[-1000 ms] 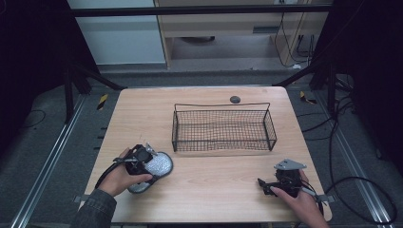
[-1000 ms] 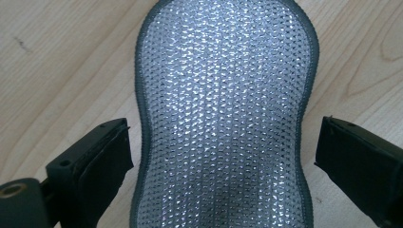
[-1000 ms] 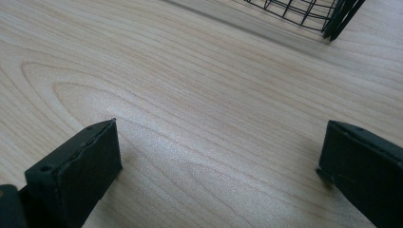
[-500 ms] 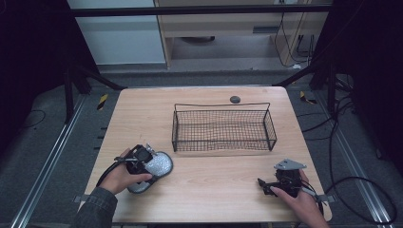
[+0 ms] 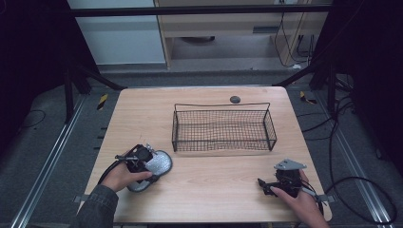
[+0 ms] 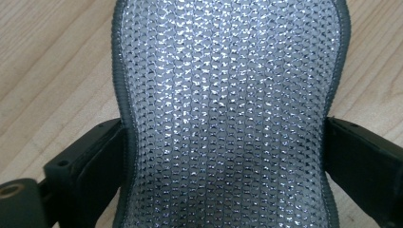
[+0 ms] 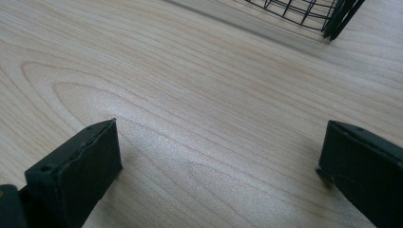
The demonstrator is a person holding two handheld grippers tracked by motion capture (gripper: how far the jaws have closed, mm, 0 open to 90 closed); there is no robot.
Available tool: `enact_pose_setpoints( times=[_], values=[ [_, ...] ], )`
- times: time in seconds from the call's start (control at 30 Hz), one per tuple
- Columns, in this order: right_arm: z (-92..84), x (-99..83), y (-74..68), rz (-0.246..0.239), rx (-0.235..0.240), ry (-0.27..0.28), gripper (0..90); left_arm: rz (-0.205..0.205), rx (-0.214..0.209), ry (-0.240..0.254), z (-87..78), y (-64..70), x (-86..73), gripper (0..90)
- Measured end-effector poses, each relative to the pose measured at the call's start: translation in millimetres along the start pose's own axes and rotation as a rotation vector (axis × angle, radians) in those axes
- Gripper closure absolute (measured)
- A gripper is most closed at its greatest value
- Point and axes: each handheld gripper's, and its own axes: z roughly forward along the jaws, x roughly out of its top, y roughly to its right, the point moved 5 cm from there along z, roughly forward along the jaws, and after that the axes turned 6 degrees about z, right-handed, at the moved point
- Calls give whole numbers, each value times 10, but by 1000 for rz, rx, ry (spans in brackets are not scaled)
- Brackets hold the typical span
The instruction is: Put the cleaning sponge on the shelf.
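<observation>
On the surface [image 5: 204, 190] I count one silver mesh pad [image 5: 154, 166], one black wire basket [image 5: 223, 130] and one small dark round disc [image 5: 235, 99]. I also count two grippers, the left gripper [image 5: 149, 159] and the right gripper [image 5: 263, 183].

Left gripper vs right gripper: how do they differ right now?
The left gripper has its jaws either side of the silver mesh scrubber's narrow waist, touching its edges; the right gripper has open jaws with nothing between them. The left is at the table's front-left, the right at front-right. Both sit low over the wood, each in a hand.
</observation>
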Motion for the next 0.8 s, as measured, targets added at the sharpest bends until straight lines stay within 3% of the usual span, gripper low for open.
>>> enact_pose_setpoints(
  times=[0.1, 0.23, 0.47, 0.6, 0.8],
  values=[
    [0, 0, 0, 0, 0, 1, 3, -8, 10, 9, -20, -11, -8, 70],
    [0, -1, 0, 0, 0, 1, 3, -3, -7, 18, -49, 5, -10, 94],
    [-1, -1, 1, -1, 0, 1, 3, 34, 48, 70, -173, 45, -6, 102],
    [-1, -1, 1, -1, 0, 1, 3, 71, 85, 141, -338, 127, 11, 103],
    [-1, -1, 1, -1, 0, 1, 3, 103, 121, 180, -494, 194, 21, 104]
  ],
)
